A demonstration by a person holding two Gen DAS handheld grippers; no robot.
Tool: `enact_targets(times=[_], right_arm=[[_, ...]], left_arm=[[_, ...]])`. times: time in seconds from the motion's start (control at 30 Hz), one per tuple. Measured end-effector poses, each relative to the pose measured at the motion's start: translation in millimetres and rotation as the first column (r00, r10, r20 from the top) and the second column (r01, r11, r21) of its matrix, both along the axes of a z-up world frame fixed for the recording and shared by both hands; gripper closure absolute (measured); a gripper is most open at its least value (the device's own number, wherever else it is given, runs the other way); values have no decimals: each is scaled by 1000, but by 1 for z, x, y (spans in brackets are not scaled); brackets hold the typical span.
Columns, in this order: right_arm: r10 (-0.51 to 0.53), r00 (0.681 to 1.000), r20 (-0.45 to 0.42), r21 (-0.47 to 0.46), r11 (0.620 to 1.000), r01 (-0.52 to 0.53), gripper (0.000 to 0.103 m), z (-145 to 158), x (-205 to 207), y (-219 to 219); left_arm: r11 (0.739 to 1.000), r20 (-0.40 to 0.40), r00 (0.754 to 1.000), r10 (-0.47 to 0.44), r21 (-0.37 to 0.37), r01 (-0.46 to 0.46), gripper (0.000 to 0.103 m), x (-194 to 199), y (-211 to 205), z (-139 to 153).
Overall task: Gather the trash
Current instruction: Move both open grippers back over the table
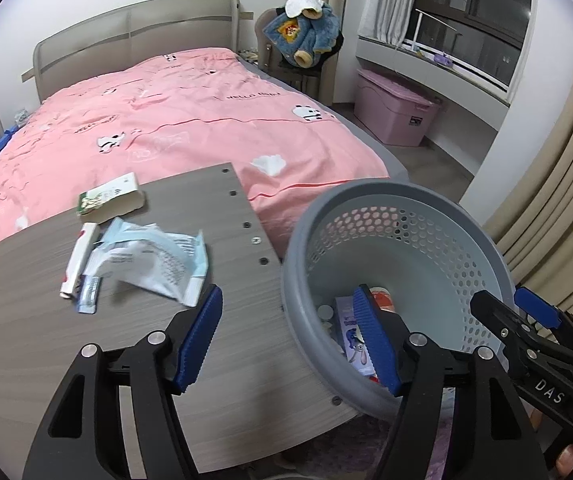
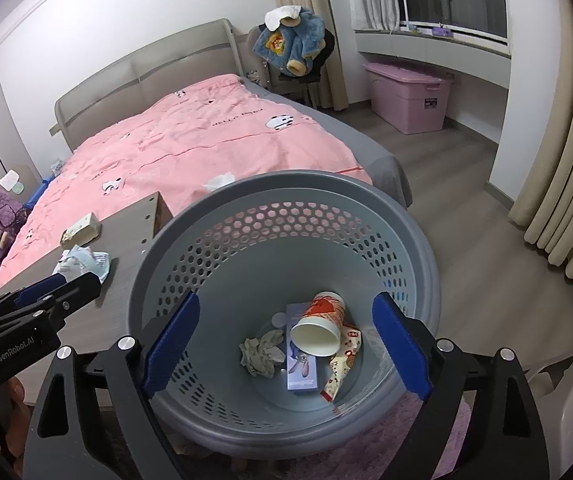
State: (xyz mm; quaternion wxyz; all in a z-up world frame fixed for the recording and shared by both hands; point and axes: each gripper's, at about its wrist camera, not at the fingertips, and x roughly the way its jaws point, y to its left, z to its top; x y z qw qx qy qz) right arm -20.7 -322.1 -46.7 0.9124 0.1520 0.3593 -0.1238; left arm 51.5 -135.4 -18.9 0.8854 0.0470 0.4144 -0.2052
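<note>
A grey perforated basket (image 2: 286, 184) stands beside the wooden table (image 1: 246, 360) and holds a paper cup (image 2: 320, 324), a blue box (image 2: 300, 360), a crumpled tissue (image 2: 260, 354) and a snack wrapper (image 2: 344, 364). My right gripper (image 2: 288, 344) hangs open above the basket's mouth with nothing between its pads. On the table lie crumpled white and blue wrappers (image 1: 154, 260) and a white tube (image 1: 80, 260). My left gripper (image 1: 290, 340) is open over the table's edge and the basket's rim (image 1: 306, 320), just short of the wrappers, holding nothing.
A small book (image 1: 110, 200) lies at the table's far edge. Behind the table is a bed with a pink cover (image 1: 190, 120). A pink storage box (image 2: 406, 96), a chair with a blue plush coat (image 2: 290, 44) and curtains (image 2: 566, 200) stand around the wooden floor.
</note>
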Motion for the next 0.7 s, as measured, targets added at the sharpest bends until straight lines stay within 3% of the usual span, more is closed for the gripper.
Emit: enact_targets(times=[0.7], right_arm=[[125, 990, 58, -25, 992, -124, 11, 19, 5, 66]], left_arm=[[991, 48, 990, 135, -30, -133, 35, -16, 80, 14]])
